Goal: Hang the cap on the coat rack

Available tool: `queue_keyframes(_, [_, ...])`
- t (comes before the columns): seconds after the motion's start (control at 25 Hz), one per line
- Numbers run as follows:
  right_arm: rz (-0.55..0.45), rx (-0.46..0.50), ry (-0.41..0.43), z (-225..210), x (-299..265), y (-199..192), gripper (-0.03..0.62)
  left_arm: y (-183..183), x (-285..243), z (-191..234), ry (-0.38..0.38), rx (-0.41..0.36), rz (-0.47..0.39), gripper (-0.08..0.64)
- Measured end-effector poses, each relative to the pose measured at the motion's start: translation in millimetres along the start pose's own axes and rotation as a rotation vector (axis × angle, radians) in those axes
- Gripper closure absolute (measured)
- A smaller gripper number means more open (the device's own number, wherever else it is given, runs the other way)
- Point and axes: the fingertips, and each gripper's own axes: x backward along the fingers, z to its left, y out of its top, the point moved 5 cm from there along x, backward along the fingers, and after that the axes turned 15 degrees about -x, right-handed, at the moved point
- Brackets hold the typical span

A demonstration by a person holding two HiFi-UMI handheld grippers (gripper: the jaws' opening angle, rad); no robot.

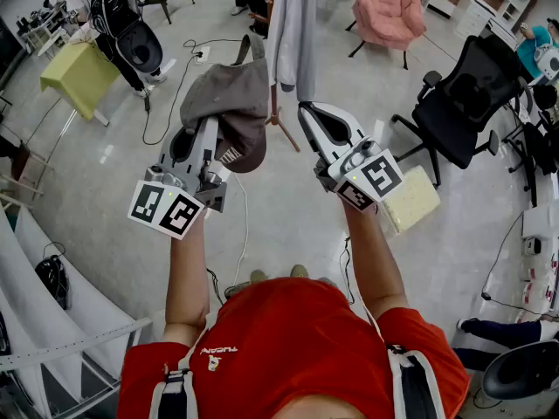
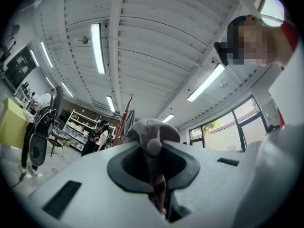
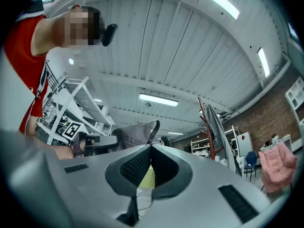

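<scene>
A grey cap (image 1: 234, 103) hangs up in the air in my left gripper (image 1: 211, 125), which is shut on it. The left gripper view has the cap's crown and top button (image 2: 153, 145) pinched between the jaws of my left gripper (image 2: 154, 175). The red-brown coat rack (image 1: 273, 68) stands just behind the cap, with a grey garment (image 1: 293, 29) hanging on it. My right gripper (image 1: 308, 112) is raised to the right of the cap, shut and holding nothing. Its own view shows the cap (image 3: 135, 134) at left and the coat rack (image 3: 208, 122) at right.
A black office chair (image 1: 463, 103) stands to the right and a pink armchair (image 1: 389, 7) behind the rack. A yellow-green table (image 1: 79, 72) is at far left. A pale yellow block (image 1: 410, 199) and cables (image 1: 240, 225) lie on the floor. People stand at the back.
</scene>
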Motion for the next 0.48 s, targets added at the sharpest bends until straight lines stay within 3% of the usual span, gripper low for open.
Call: queue_keyframes(0.48, [0.001, 0.000, 0.011, -1, -17, -3, 0.569, -4, -7, 16, -0.017, 0.013, -0.033, 0.517])
